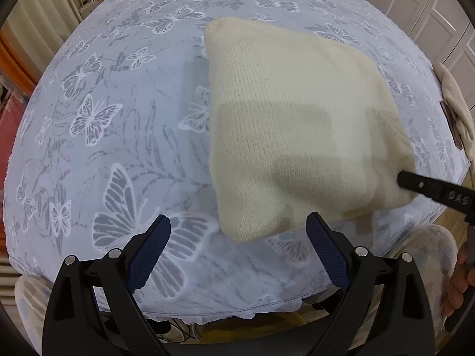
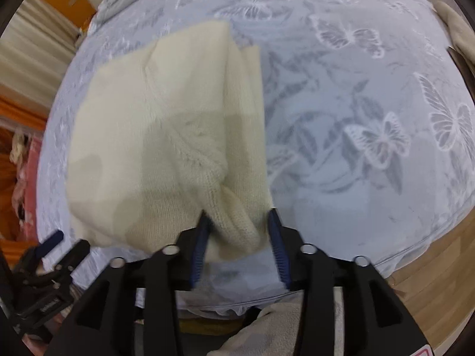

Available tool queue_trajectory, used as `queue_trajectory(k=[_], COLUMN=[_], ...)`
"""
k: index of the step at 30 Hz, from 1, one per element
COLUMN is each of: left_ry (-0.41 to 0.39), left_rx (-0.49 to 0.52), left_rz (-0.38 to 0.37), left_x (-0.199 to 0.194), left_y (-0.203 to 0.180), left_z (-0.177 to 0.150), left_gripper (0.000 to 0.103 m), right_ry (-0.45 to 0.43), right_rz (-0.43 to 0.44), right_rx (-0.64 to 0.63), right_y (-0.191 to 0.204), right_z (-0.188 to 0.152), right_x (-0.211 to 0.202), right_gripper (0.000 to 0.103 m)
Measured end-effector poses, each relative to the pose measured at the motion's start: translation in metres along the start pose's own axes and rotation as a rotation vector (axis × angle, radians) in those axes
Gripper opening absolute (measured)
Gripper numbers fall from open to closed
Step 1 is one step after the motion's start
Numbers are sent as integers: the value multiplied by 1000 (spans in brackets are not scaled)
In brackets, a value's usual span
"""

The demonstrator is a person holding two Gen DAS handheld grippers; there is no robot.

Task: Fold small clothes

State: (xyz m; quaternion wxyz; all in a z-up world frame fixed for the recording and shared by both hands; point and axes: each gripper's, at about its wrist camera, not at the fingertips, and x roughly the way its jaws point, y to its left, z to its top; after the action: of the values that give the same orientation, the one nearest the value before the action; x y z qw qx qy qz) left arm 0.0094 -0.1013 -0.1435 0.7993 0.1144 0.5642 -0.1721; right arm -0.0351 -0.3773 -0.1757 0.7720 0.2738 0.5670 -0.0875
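Cable-knit fold (image 2: 204,154) in right view only, left hand-held gripper (image 1: 237,228) empty

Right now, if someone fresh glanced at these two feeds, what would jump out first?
The cream knitted garment, folded into a rough square, lies on the pale blue butterfly-print bedcover and stands out at once. The right hand-held gripper sits at its near corner, jaws parted with a bunched fold between them. The left hand-held gripper hangs open just off the garment's near edge.
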Motion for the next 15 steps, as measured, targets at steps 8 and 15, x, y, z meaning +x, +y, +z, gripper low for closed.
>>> queue_trajectory(k=[8, 15], left_ry=[36, 85], left_rx=[-97, -255], left_rz=[-128, -180], left_x=[9, 50], left_y=[3, 20], left_z=[23, 50], left_gripper=[97, 98], right_ry=[59, 118], right_rz=[76, 278], right_rx=[69, 178], right_y=[-11, -24], right_z=[17, 28], right_x=[35, 69], right_gripper=[84, 90])
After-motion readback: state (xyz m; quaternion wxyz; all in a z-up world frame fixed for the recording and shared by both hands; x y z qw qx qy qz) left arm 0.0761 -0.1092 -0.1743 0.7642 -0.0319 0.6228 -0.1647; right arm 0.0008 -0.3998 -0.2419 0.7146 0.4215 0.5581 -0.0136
